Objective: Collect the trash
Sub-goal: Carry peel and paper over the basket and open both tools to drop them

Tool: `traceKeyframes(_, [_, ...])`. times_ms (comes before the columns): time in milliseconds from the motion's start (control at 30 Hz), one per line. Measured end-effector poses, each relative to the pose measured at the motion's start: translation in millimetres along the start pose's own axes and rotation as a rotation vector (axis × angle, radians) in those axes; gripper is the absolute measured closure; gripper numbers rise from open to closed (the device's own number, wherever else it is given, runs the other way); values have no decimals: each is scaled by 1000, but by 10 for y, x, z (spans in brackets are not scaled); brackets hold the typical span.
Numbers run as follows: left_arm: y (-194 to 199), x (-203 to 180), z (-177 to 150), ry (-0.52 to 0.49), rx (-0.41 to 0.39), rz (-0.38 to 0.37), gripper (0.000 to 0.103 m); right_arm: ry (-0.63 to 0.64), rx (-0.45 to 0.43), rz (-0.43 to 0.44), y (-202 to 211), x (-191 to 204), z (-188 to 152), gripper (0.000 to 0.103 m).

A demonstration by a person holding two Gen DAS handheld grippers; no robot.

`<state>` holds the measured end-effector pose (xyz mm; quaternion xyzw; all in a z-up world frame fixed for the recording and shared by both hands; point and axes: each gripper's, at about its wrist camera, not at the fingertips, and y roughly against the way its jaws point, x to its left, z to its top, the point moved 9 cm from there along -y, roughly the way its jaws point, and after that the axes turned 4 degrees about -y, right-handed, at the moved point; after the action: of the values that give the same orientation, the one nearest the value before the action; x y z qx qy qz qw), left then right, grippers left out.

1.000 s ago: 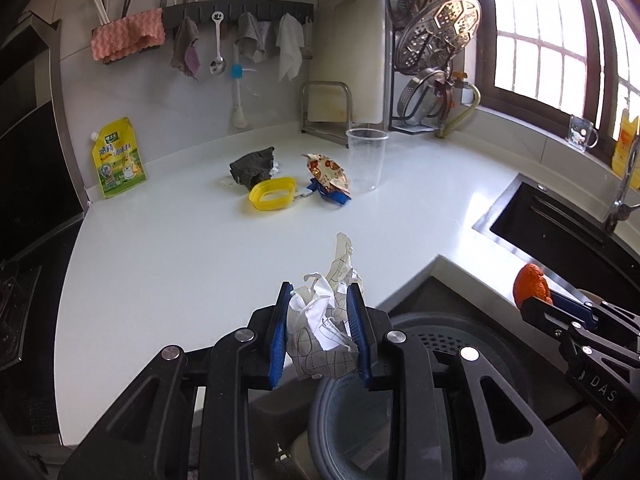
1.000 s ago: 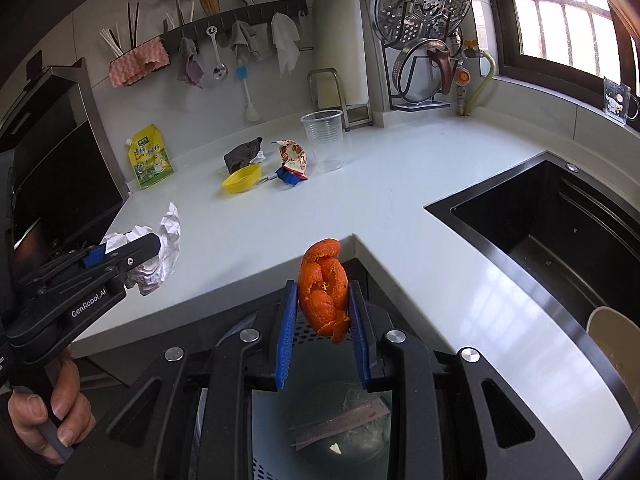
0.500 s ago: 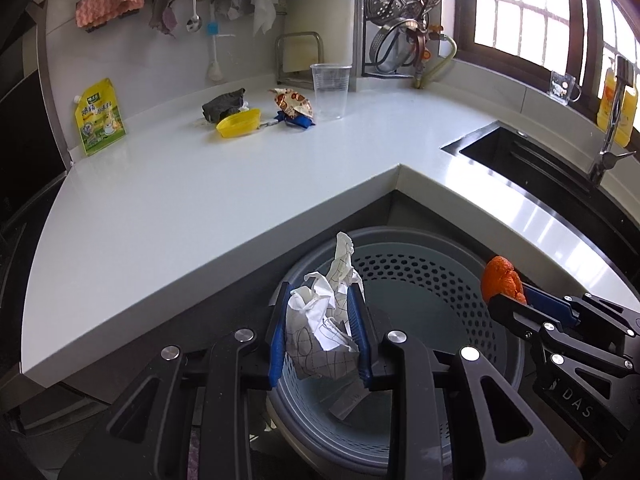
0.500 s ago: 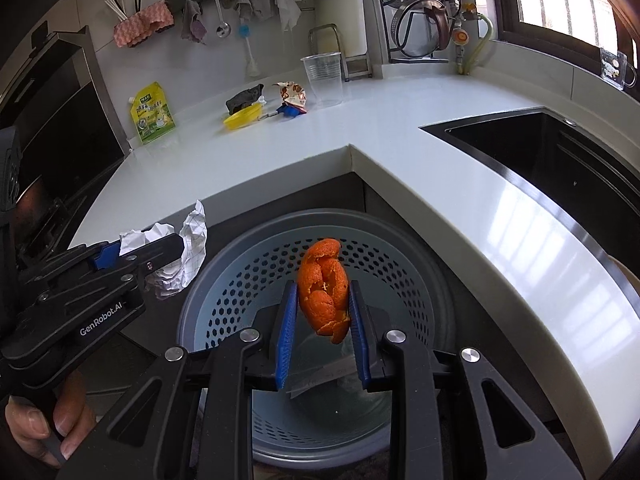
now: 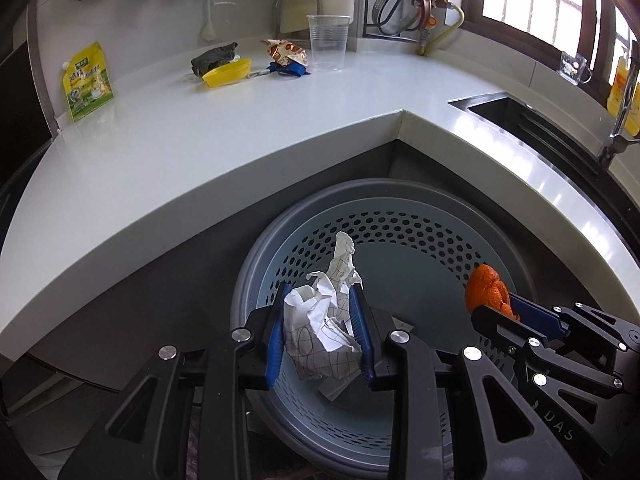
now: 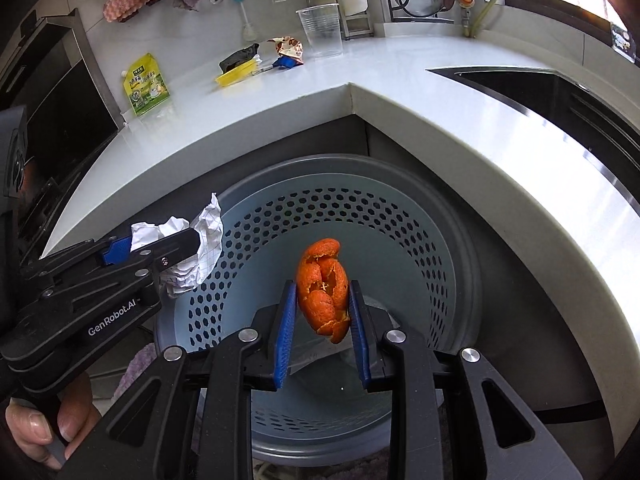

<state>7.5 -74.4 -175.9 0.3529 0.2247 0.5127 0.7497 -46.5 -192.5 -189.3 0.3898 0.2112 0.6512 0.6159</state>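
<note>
My left gripper (image 5: 320, 328) is shut on a crumpled white paper ball (image 5: 324, 320) and holds it over the left side of a grey perforated trash bin (image 5: 400, 216). My right gripper (image 6: 322, 332) is shut on an orange peel (image 6: 324, 284) and holds it over the middle of the bin (image 6: 360, 204). The peel also shows in the left wrist view (image 5: 486, 292), and the paper in the right wrist view (image 6: 200, 244). Flat scraps lie on the bin's floor, partly hidden by the grippers.
The bin stands on the floor in the inner corner of a white L-shaped counter (image 5: 200, 132). On the counter's far side lie a yellow dish (image 5: 226, 74), a dark rag (image 5: 214, 58), a snack wrapper (image 5: 286, 54), a clear cup (image 5: 328, 42) and a green pouch (image 5: 86, 82). A sink (image 6: 560, 92) lies at the right.
Both grippers have moved down from counter height to just above the bin's opening, each still holding its item.
</note>
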Motion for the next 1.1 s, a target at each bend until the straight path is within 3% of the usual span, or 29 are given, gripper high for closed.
traceKeyframes(400, [-9,24,-49,11,8,-17,67,-3,8,-12,-48,-15,-12,77])
traceKeyframes(500, [5,38,-43,16,2,-15,51,-8,-3,-20,-28,-31,-3,66])
traceKeyframes(567, [14,38,-40,13,-4,-8,50,-12,-21,-28,5,-57,18,56])
traceKeyframes(1100, [-33,69,-93,9,11,8,42,-35,-27,-29,19,-143,41,56])
